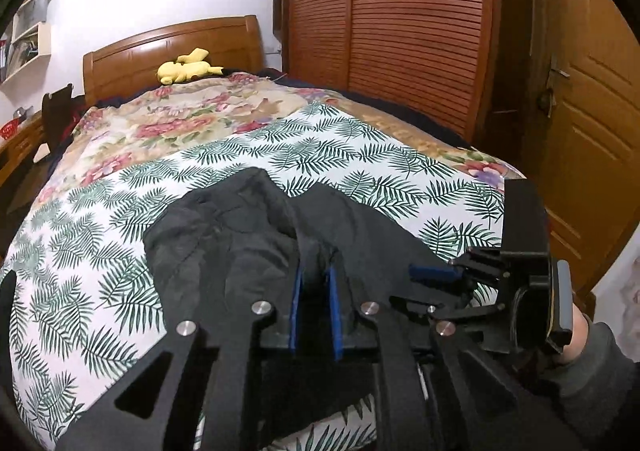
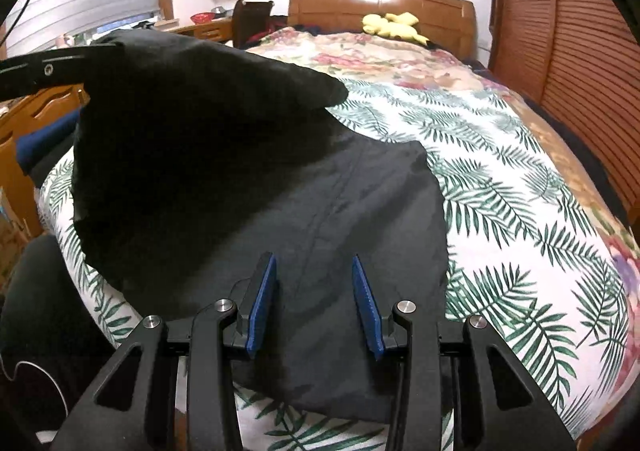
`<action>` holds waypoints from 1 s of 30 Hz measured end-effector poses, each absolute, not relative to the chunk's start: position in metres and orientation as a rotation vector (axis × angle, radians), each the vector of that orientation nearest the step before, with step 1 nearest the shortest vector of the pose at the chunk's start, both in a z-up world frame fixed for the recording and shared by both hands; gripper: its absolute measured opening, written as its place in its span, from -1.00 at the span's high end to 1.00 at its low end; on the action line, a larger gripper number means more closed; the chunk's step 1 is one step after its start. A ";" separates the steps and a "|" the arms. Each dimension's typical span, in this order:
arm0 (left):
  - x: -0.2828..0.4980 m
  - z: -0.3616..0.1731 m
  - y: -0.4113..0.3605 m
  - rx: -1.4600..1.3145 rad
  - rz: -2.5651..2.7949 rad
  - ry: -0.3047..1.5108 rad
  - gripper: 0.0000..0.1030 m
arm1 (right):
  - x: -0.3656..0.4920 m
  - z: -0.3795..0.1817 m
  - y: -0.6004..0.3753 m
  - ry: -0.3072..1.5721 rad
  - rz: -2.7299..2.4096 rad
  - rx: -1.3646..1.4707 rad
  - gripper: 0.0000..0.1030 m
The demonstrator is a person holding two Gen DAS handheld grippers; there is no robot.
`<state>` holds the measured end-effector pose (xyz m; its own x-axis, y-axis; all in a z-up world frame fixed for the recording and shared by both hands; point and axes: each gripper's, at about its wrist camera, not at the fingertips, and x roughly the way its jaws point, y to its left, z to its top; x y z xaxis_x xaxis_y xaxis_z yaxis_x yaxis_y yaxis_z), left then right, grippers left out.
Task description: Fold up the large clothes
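Observation:
A large black garment (image 2: 328,235) lies on the leaf-print sheet (image 2: 520,187) of the bed. My left gripper (image 1: 315,271) is shut on a bunched fold of the garment (image 1: 240,235) and holds it lifted; from the right wrist view that raised part (image 2: 192,103) hangs as a dark flap at the upper left, held by the left gripper's arm (image 2: 52,65). My right gripper (image 2: 314,267) is open, its blue pads (image 2: 262,301) just above the flat lower part of the garment. It also shows in the left wrist view (image 1: 436,273), to the right of the left gripper.
A floral quilt (image 1: 180,119) covers the far half of the bed, with a yellow plush toy (image 1: 186,67) by the wooden headboard (image 1: 172,43). A slatted wardrobe (image 1: 400,31) and a door (image 1: 580,131) stand to the right. A desk (image 2: 36,115) stands to the left.

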<state>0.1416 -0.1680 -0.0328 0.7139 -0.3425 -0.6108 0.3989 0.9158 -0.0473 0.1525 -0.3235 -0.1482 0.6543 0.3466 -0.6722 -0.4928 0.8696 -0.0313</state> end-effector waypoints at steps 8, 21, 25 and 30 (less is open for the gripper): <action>0.106 -0.021 -0.143 0.081 -0.441 0.646 0.77 | 0.147 -0.131 -0.312 0.683 0.521 -0.189 0.24; 0.093 -0.054 -0.079 0.050 -0.332 0.672 0.66 | 0.130 -0.081 -0.299 0.575 0.534 -0.140 0.14; 0.094 -0.063 -0.071 0.042 -0.323 0.671 0.63 | 0.136 -0.080 -0.284 0.586 0.539 -0.167 0.13; 0.095 -0.071 -0.060 0.046 -0.298 0.665 0.62 | 0.143 -0.084 -0.264 0.595 0.537 -0.208 0.10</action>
